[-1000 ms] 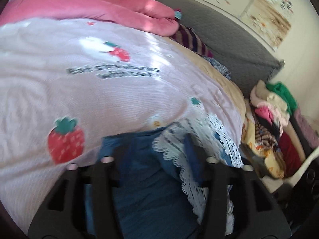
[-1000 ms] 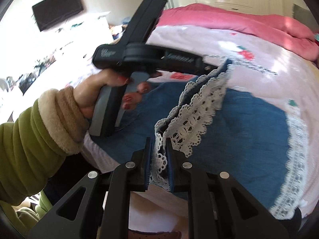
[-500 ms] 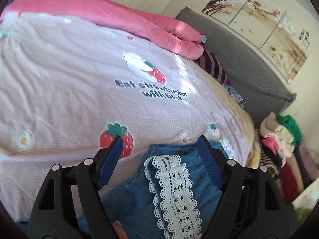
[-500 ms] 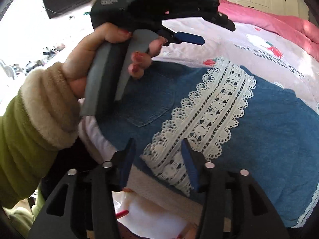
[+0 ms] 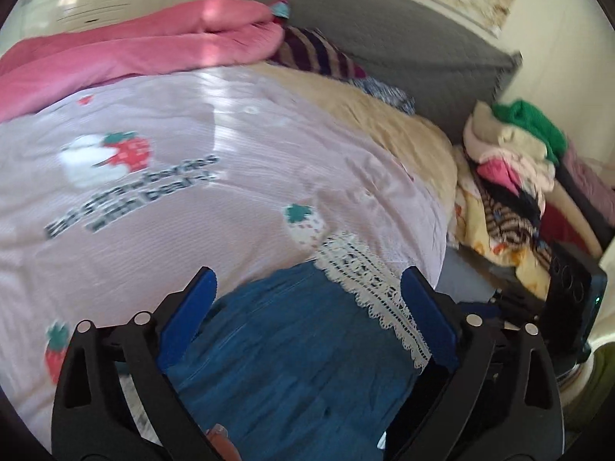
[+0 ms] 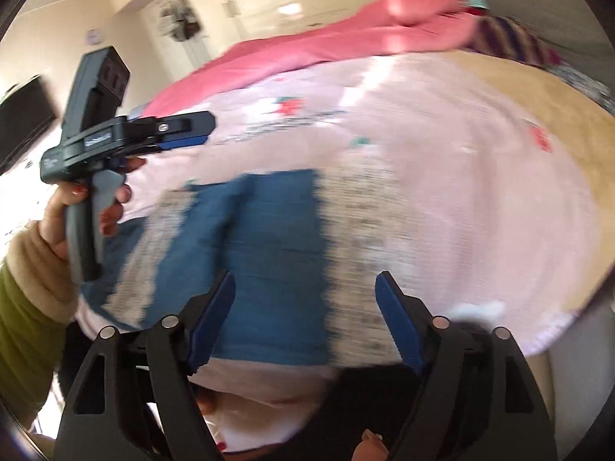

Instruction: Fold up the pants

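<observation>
The blue denim pants with white lace trim lie flat on the pink strawberry bedspread near the bed's front edge. My left gripper is open and empty above them. In the right wrist view the pants are blurred, with lace bands on both sides. My right gripper is open and empty over their near edge. The left gripper shows there held in a hand at the left, above the bed.
A rolled pink blanket lies at the far side of the bed, by a striped cushion and grey headboard. A pile of clothes sits right of the bed. A TV hangs on the left wall.
Both grippers let go of the lace-trimmed leg, which now lies folded flat on the pants. Both opened wide and pulled back; the right view swung to the right.
</observation>
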Action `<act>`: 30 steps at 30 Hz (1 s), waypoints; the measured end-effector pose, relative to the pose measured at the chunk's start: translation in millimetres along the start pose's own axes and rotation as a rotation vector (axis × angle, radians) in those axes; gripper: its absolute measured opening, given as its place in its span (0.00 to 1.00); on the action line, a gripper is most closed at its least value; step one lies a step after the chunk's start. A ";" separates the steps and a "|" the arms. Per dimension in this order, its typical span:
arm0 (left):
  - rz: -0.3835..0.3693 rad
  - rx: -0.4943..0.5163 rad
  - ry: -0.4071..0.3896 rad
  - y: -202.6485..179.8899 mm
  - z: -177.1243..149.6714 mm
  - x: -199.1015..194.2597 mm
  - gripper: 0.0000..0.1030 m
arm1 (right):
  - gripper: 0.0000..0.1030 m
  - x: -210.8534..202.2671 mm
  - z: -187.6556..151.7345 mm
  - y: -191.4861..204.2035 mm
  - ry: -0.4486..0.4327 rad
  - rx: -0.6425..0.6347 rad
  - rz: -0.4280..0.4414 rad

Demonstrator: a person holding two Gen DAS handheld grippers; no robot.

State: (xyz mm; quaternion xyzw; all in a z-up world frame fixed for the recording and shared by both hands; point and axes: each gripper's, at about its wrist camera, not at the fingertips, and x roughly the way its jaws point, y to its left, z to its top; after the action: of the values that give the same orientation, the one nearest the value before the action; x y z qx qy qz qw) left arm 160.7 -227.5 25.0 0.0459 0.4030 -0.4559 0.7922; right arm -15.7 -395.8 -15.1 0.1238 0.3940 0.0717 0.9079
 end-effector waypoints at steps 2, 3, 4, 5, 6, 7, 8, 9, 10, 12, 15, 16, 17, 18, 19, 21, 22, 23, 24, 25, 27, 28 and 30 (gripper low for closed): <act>0.005 0.033 0.060 -9.0 11.0 25.4 0.88 | 0.74 2.1 -4.2 -11.7 0.017 0.013 -0.013; 0.009 0.046 0.080 -12.6 14.2 34.8 0.88 | 0.74 4.1 -5.9 -16.0 0.030 0.016 -0.020; 0.008 0.065 0.117 -16.4 18.6 48.6 0.88 | 0.74 7.1 -6.9 -19.0 0.042 0.020 -0.020; 0.012 0.089 0.155 -20.1 21.6 62.7 0.88 | 0.74 10.8 -7.1 -19.2 0.055 0.027 -0.014; 0.017 0.106 0.172 -21.6 22.8 71.9 0.88 | 0.74 14.1 -8.0 -21.1 0.065 0.032 -0.008; 0.012 0.120 0.196 -23.2 24.1 81.9 0.88 | 0.74 17.3 -9.4 -19.5 0.075 0.036 -0.001; 0.004 0.128 0.218 -24.3 25.1 91.0 0.88 | 0.74 20.4 -10.2 -21.0 0.083 0.040 0.000; -0.009 0.135 0.237 -25.7 25.2 100.0 0.88 | 0.74 24.7 -9.9 -23.7 0.090 0.043 0.003; -0.017 0.142 0.253 -26.4 25.0 105.9 0.88 | 0.74 29.0 -9.3 -24.9 0.101 0.047 0.008; -0.011 0.160 0.272 -27.8 24.4 113.7 0.88 | 0.74 34.0 -10.2 -27.9 0.122 0.053 0.004; -0.004 0.174 0.306 -27.6 20.7 126.8 0.84 | 0.74 44.3 -13.2 -29.4 0.159 0.062 0.004; -0.005 0.173 0.308 -27.3 20.2 128.8 0.81 | 0.74 49.1 -12.6 -29.2 0.173 0.060 0.003; -0.010 0.172 0.313 -27.1 19.1 131.2 0.78 | 0.72 51.4 -14.3 -28.9 0.181 0.059 0.005; -0.012 0.174 0.315 -26.8 17.1 133.8 0.67 | 0.68 53.1 -15.9 -28.9 0.188 0.060 0.009; -0.012 0.179 0.316 -27.2 16.7 135.3 0.56 | 0.51 55.5 -16.6 -28.5 0.195 0.064 0.016; -0.022 0.187 0.310 -29.6 15.7 135.9 0.42 | 0.30 56.0 -17.4 -27.1 0.191 0.052 -0.004; -0.030 0.185 0.306 -30.3 15.4 134.5 0.32 | 0.19 54.3 -17.9 -27.2 0.186 0.047 0.003; -0.026 0.180 0.299 -30.0 16.1 132.7 0.25 | 0.16 51.9 -17.9 -28.0 0.180 0.059 0.025; -0.020 0.174 0.289 -29.9 17.7 131.3 0.14 | 0.16 49.8 -17.9 -28.4 0.173 0.069 0.033; -0.032 0.151 0.273 -25.9 20.2 126.4 0.14 | 0.15 45.8 -17.3 -27.3 0.157 0.068 0.026; -0.066 0.122 0.225 -20.4 24.3 111.7 0.14 | 0.15 35.5 -14.9 -23.3 0.115 0.058 0.025; -0.078 0.116 0.205 -19.2 26.0 104.6 0.14 | 0.15 32.1 -13.5 -20.4 0.102 0.058 0.028; -0.103 0.110 0.153 -18.5 30.1 83.6 0.14 | 0.15 19.7 -9.7 -12.5 0.056 0.045 0.057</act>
State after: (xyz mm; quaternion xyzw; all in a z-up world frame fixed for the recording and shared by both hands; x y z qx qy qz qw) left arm 186.2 -308.8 -6.2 0.1032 0.4384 -0.5128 0.7309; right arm -9.0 -401.7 -38.7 0.1532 0.4173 0.0919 0.8911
